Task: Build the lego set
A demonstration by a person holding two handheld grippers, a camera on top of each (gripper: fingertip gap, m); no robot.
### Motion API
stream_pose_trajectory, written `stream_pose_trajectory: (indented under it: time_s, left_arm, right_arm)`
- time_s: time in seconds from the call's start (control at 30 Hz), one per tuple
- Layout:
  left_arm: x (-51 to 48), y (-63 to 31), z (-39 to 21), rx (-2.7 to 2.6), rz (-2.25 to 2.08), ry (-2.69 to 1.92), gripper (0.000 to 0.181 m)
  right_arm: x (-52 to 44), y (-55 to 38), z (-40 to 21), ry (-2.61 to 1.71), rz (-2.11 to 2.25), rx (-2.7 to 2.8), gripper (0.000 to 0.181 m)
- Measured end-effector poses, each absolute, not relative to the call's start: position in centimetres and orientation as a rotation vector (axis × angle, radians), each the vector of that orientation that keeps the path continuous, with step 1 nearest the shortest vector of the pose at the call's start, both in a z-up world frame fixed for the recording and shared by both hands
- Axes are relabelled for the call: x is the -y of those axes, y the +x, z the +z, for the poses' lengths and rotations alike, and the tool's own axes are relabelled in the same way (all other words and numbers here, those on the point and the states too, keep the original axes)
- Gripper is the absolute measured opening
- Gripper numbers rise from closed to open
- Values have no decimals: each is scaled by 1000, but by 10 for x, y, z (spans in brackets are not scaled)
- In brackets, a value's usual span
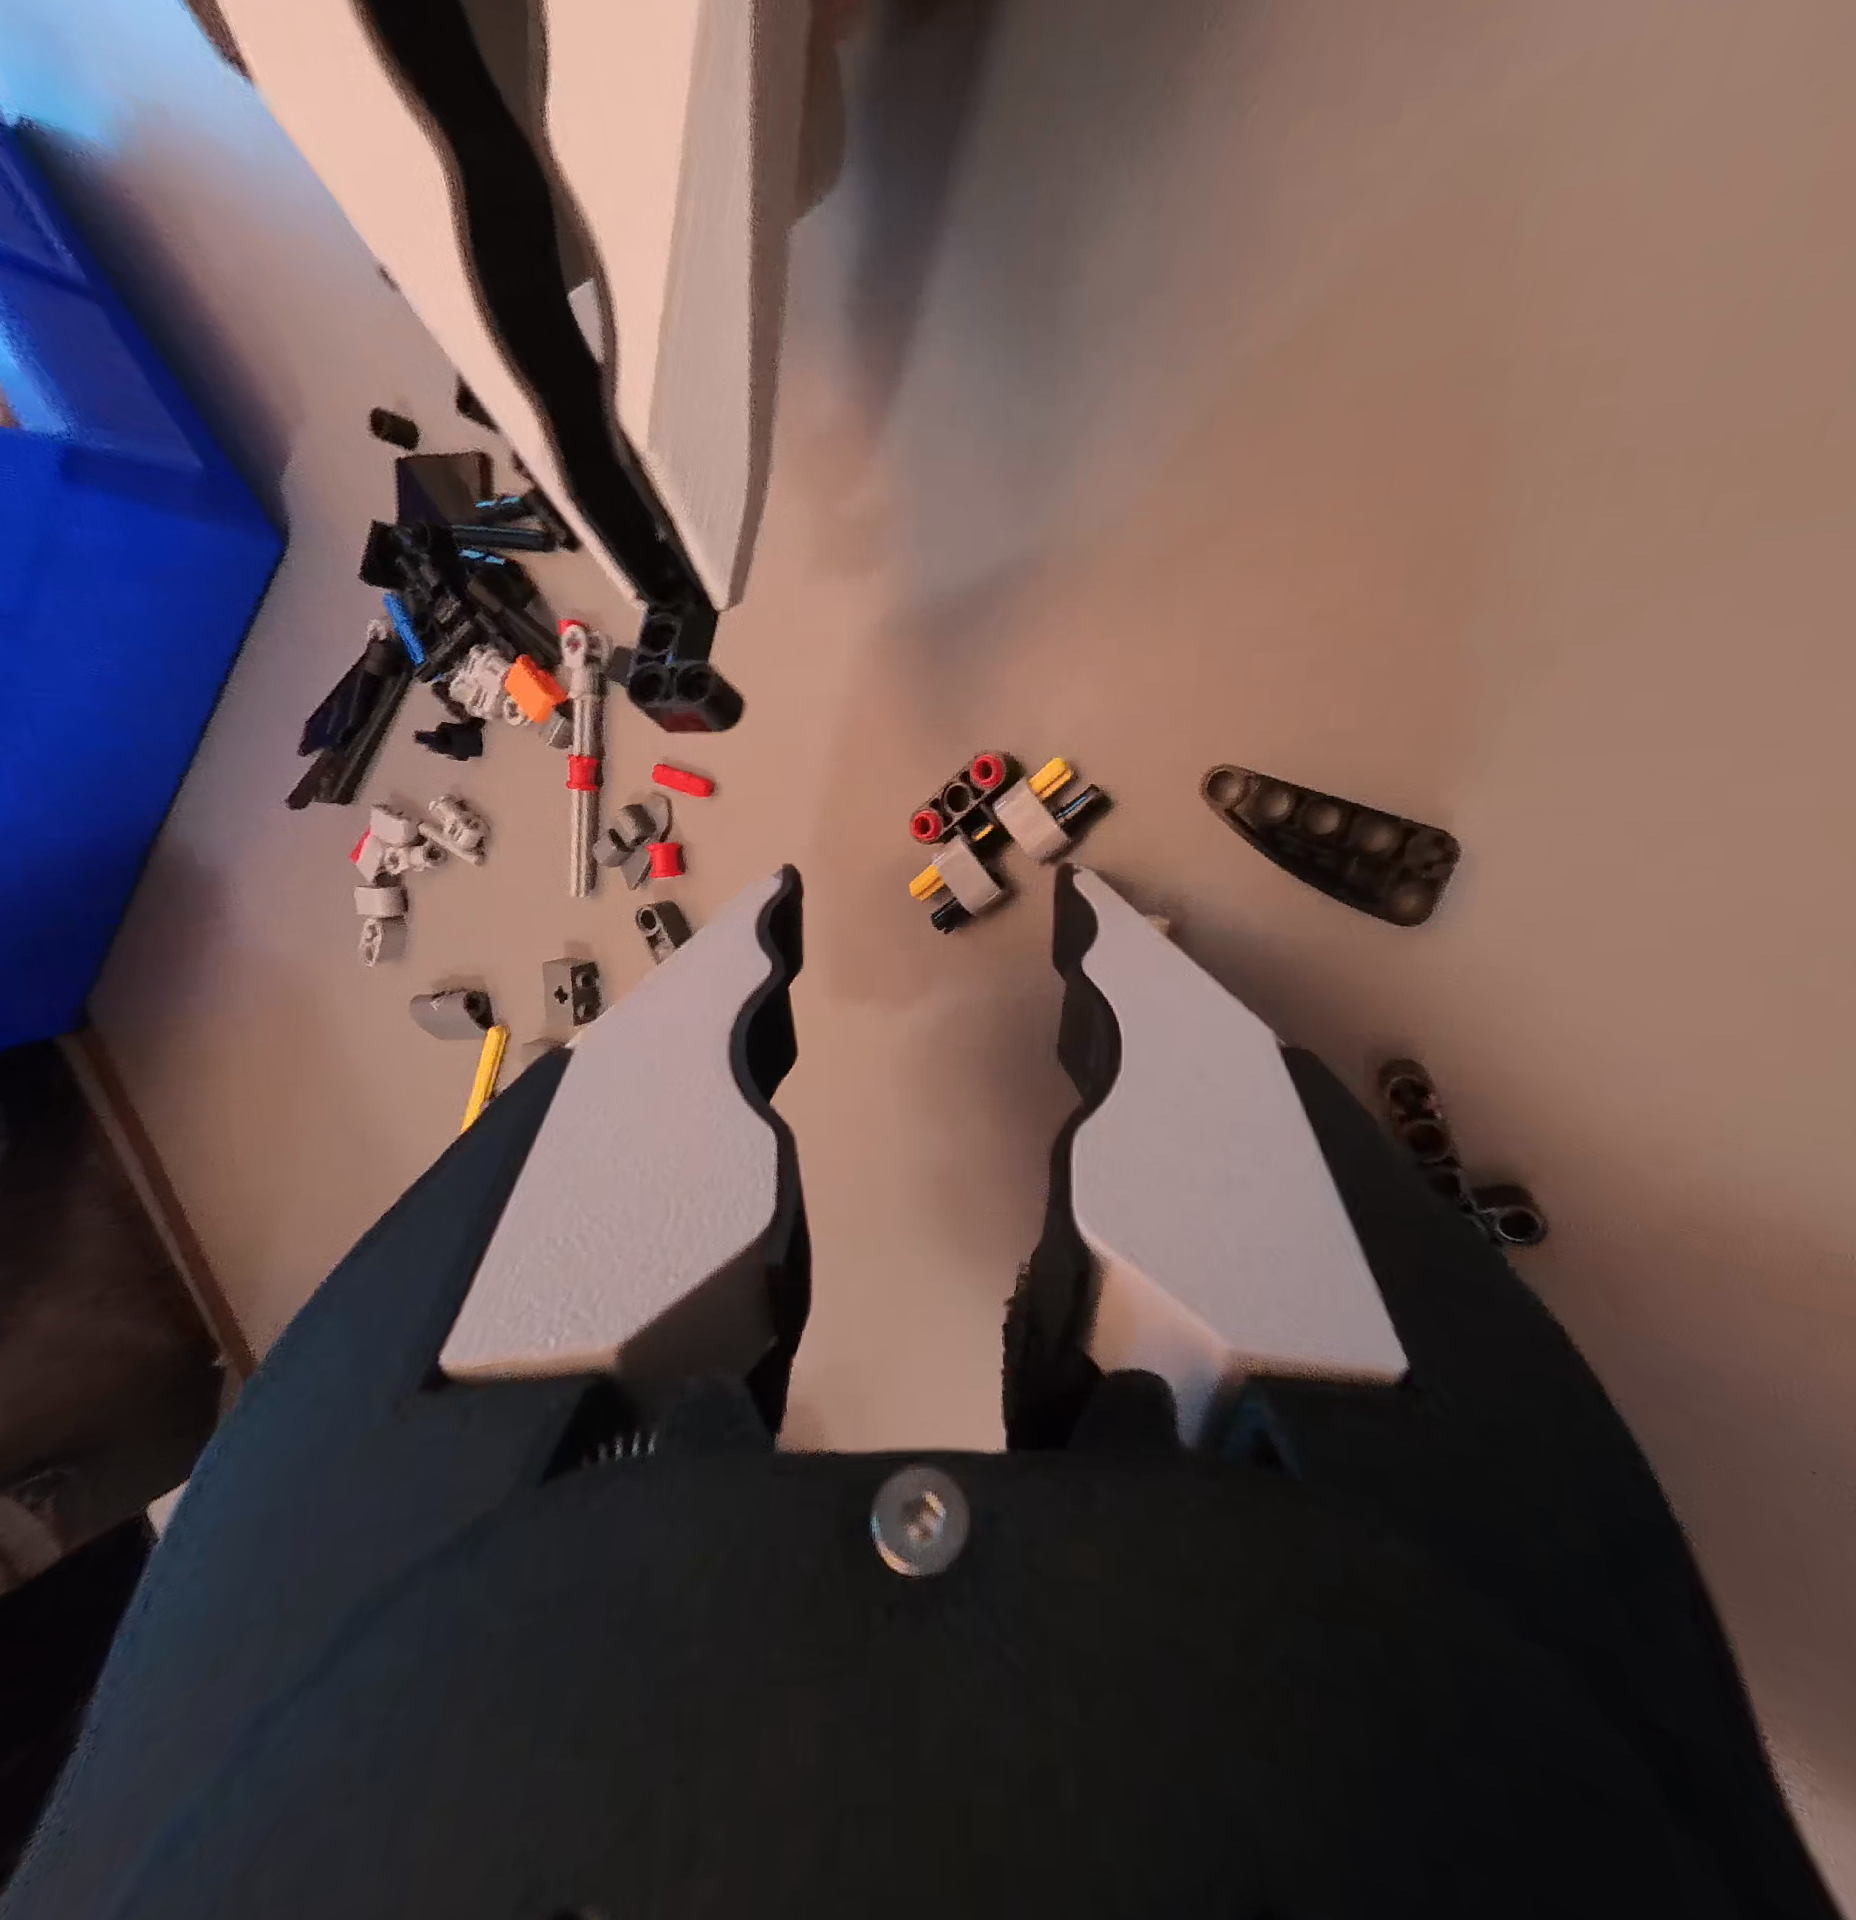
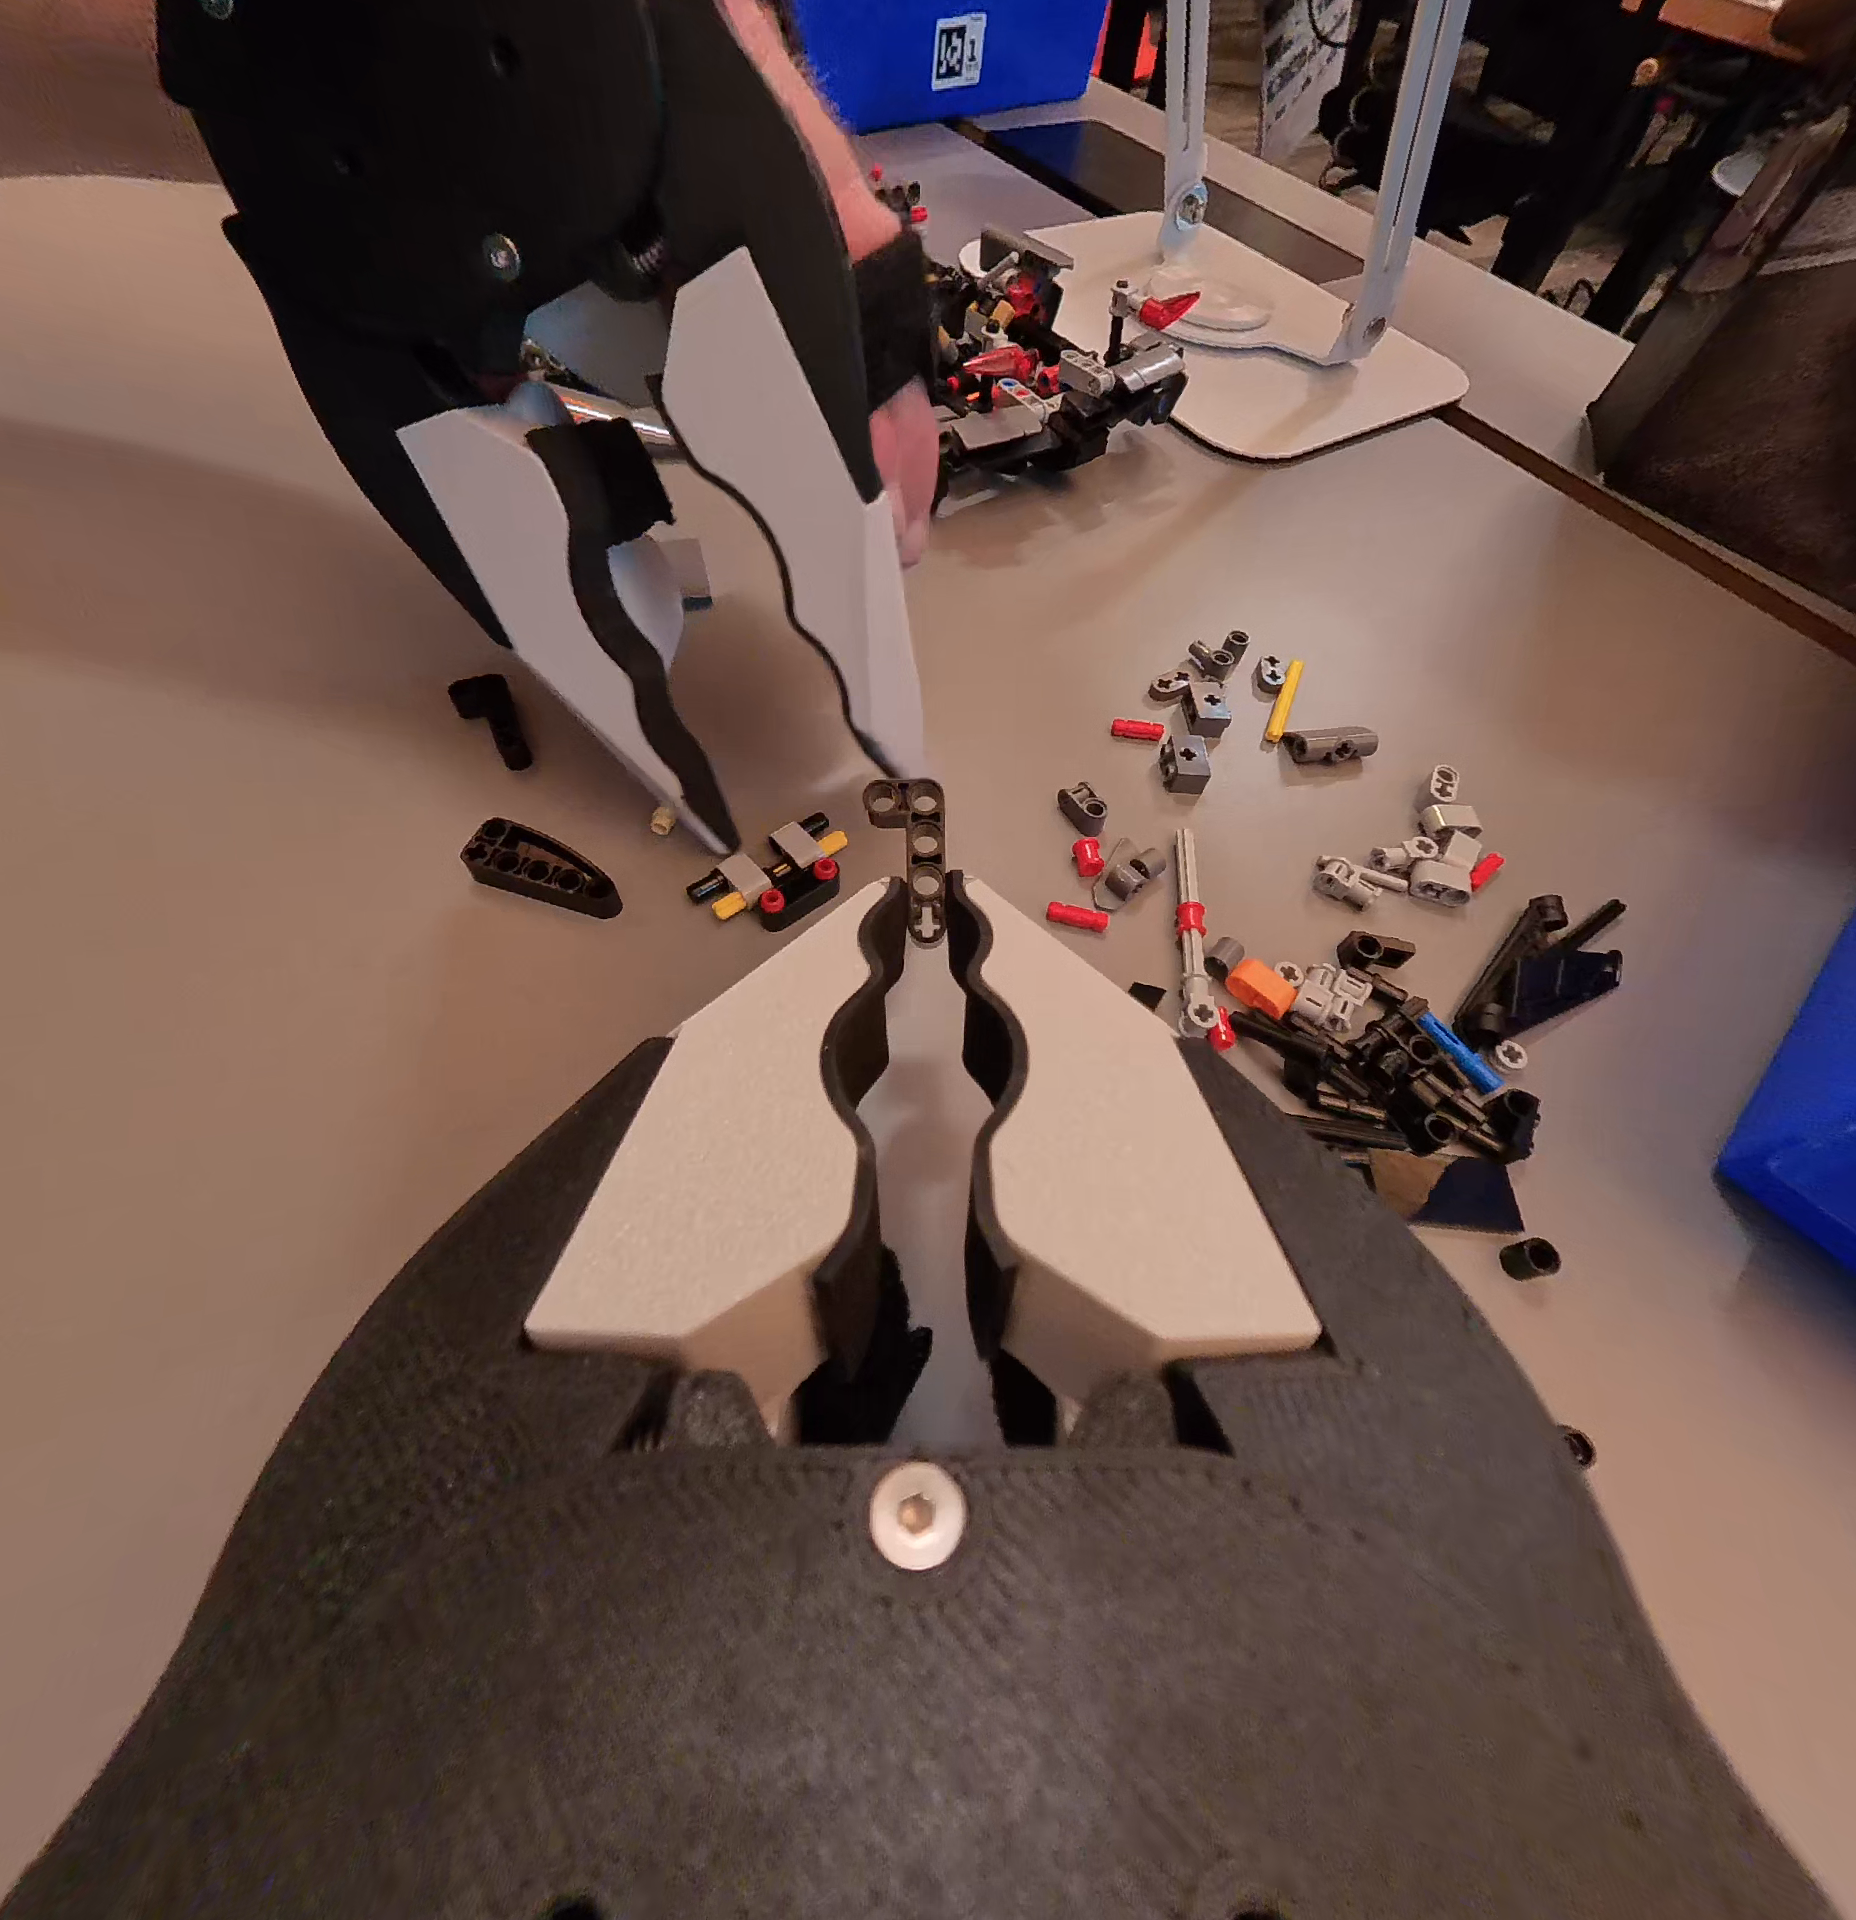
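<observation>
Black L-beam [image 2: 919, 862], pinched between right fingers [image 2: 1017, 966]

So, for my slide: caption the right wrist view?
Right tool grips a black L-shaped holed beam above scattered Lego parts.

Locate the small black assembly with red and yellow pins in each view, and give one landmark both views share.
Left wrist view: small assembly lies just right of centre on the table, beyond the open left gripper.
Right wrist view: left of centre, under the left gripper's tips.
Shared landmark: the black wedge-shaped beam lying beside it.
</observation>
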State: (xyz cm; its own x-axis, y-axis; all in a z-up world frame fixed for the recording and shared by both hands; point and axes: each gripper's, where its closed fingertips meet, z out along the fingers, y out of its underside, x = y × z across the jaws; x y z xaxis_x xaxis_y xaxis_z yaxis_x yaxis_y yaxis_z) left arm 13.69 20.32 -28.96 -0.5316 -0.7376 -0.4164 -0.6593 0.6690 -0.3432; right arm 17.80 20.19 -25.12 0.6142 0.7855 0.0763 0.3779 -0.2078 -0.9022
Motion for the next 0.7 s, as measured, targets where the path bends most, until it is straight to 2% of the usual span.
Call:
stream_pose_trajectory:
  time_s: [0.33, 0.7]
  left_arm:
    - [-188, 147, -296, -2453, -311, -1071, 26]
    - [-190, 153, -298, -2371, -469, -1253, 23]
  right_arm:
    - [-204, 183, -248, -1815, 511, 899, 5]
    - [-203, 185, -247, -1811, 516, 894, 6]
